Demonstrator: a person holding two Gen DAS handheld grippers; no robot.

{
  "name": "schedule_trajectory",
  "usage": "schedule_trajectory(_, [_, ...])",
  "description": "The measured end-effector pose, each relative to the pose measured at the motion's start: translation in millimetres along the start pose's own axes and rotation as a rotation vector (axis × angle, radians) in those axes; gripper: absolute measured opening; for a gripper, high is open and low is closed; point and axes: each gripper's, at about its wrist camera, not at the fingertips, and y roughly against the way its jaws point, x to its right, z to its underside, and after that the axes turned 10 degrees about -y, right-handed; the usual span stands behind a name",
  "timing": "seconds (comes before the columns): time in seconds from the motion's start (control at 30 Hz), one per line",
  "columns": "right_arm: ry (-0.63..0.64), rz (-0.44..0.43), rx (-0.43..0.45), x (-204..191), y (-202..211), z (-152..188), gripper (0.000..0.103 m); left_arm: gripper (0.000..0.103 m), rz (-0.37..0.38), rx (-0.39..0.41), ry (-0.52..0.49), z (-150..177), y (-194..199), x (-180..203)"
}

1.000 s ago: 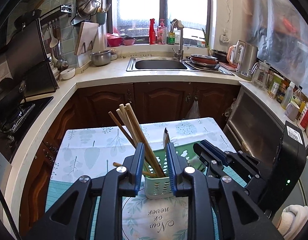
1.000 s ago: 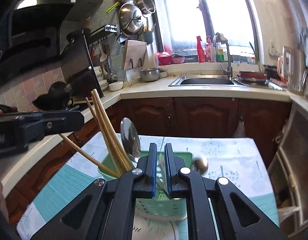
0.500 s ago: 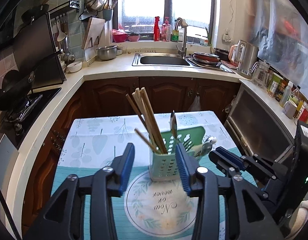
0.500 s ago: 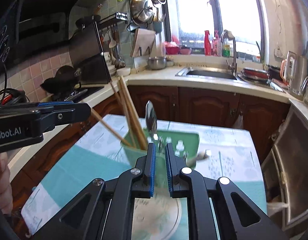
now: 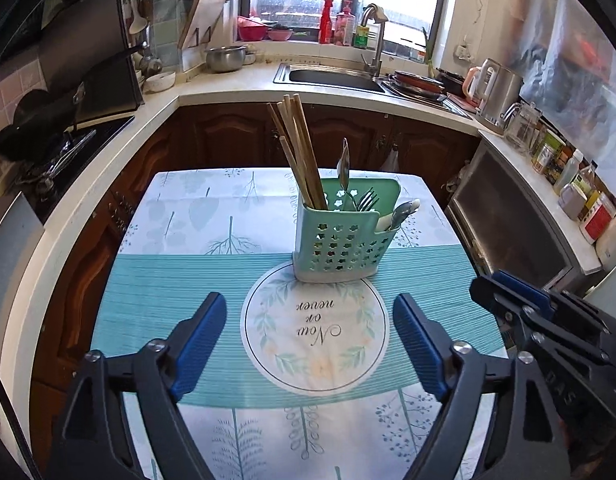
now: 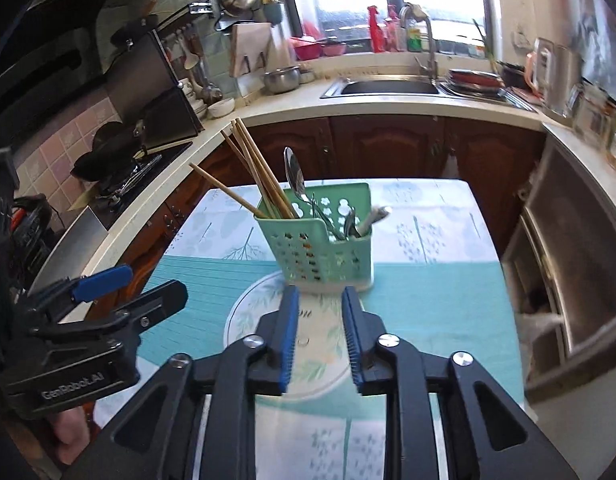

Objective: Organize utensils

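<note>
A green perforated utensil caddy stands on the patterned tablecloth. Wooden chopsticks lean out of its left compartment. A metal spoon, forks and a white-handled utensil fill the rest. My left gripper hangs well in front of the caddy, its jaws opening wide with nothing between them. My right gripper sits just short of the caddy's base, jaws opening a little and empty. Each gripper shows at the other view's edge: right, left.
The table is ringed by brown cabinets and a pale counter. A stove with a black pan lies left, a sink behind, a kettle and jars right. A hand grips the left tool.
Both grippers pulled back from the caddy, which now looks smaller and farther. The left jaws spread from nearly closed to wide. The right jaws parted slightly.
</note>
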Motion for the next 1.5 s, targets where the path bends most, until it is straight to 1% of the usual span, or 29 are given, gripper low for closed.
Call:
schedule_trajectory(0.03, [-0.005,0.007,-0.001,-2.3,9.3,0.9,0.030,0.091,-0.002,0.002,0.002,-0.3,3.7,0.4])
schedule_trajectory(0.07, [-0.011,0.014,-0.001,-4.2,19.3,2.9,0.035,0.093,-0.005,0.007,0.003,-0.8,9.0,1.3])
schedule_trajectory(0.1, [-0.018,0.023,0.000,-6.3,30.4,4.8,0.037,0.096,-0.008,0.012,0.001,-1.4,13.7,2.0])
schedule_trajectory(0.2, [-0.019,0.054,0.019,-14.2,64.7,9.3,0.040,0.102,-0.030,0.030,0.001,-4.2,30.9,1.0])
schedule_trajectory(0.23, [-0.016,0.066,0.031,-16.9,75.4,10.8,0.040,0.102,-0.030,0.033,0.006,-4.9,35.6,-0.6])
schedule_trajectory(0.27, [-0.016,0.072,0.043,-18.8,85.6,11.9,0.044,0.102,-0.028,0.032,0.015,-5.3,40.1,-2.2])
schedule_trajectory(0.3, [-0.017,0.075,0.050,-20.1,94.6,10.4,0.051,0.102,-0.028,0.029,0.021,-5.4,43.1,-3.1])
schedule_trajectory(0.37, [-0.025,0.077,0.069,-23.8,112.5,12.2,0.060,0.102,-0.045,0.016,0.022,-5.0,48.9,-4.2])
schedule_trajectory(0.4, [-0.025,0.077,0.074,-26.7,119.1,10.9,0.061,0.102,-0.055,0.011,0.020,-4.3,51.8,-4.2])
schedule_trajectory(0.5, [-0.012,0.073,0.087,-37.0,140.7,15.7,0.061,0.102,-0.082,0.004,0.019,-2.8,60.0,-5.2])
schedule_trajectory(0.77, [-0.002,0.075,0.094,-54.1,182.7,23.5,0.062,0.102,-0.100,0.002,0.030,2.2,75.8,-10.2])
schedule_trajectory(0.83, [-0.002,0.074,0.092,-51.4,176.4,22.1,0.063,0.102,-0.108,0.003,0.031,2.7,77.8,-11.3])
schedule_trajectory(0.97, [-0.006,0.078,0.083,-56.0,190.6,24.6,0.067,0.102,-0.122,-0.001,0.032,4.8,80.6,-13.6])
schedule_trajectory(1.1, [-0.007,0.084,0.074,-56.0,194.0,27.0,0.067,0.102,-0.143,-0.007,0.022,5.3,81.8,-13.6])
schedule_trajectory(1.37, [-0.018,0.090,0.051,-55.7,187.4,25.4,0.067,0.102,-0.160,-0.020,0.008,6.9,80.8,-14.9])
schedule_trajectory(1.5, [-0.022,0.091,0.046,-53.0,176.1,20.9,0.067,0.102,-0.163,-0.020,0.004,7.2,81.2,-15.0])
